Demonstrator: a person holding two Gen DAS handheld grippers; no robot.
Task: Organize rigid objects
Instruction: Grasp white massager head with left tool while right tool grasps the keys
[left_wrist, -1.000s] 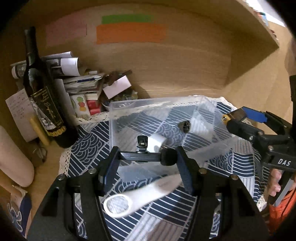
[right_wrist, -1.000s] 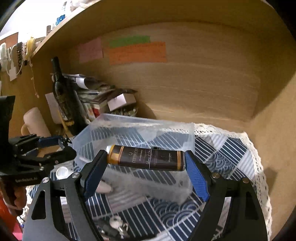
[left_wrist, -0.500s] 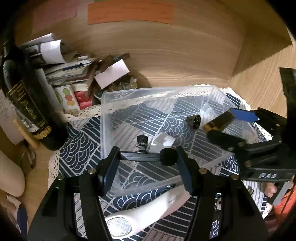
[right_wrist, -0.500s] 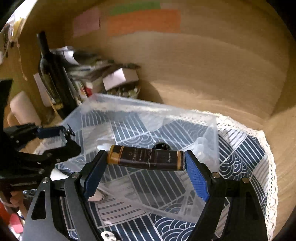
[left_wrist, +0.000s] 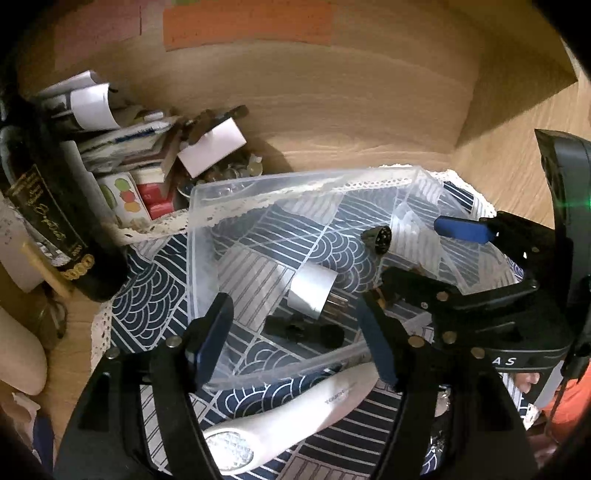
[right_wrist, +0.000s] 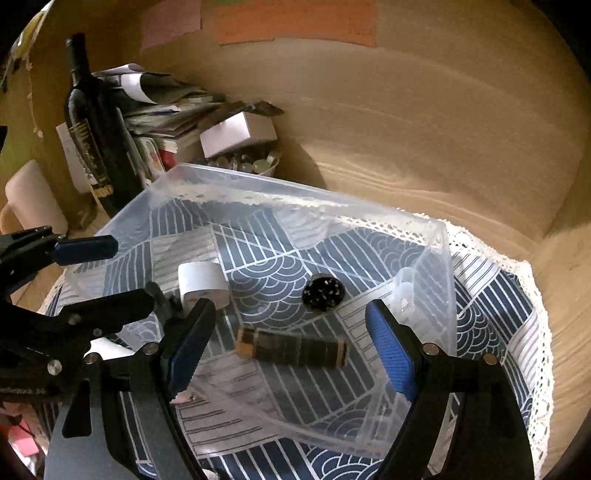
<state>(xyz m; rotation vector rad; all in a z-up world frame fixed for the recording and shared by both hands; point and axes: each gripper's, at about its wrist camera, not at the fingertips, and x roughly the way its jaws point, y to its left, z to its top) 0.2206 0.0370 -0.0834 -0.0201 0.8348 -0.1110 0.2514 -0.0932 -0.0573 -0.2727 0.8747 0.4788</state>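
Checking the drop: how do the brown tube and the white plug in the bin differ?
The brown tube is dark, long and slim, and lies flat; the white plug is pale, short and stubby. The plug shows metal prongs in the left view; the tube shows none. Both lie loose inside the clear bin, neither gripped.

wall: wood panel (right_wrist: 424, 122) | notes: orange paper strip (right_wrist: 295, 18) | light: dim, warm

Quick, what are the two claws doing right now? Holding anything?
Left gripper: open, holding nothing.
Right gripper: open, holding nothing; the brown tube lies in the clear bin.
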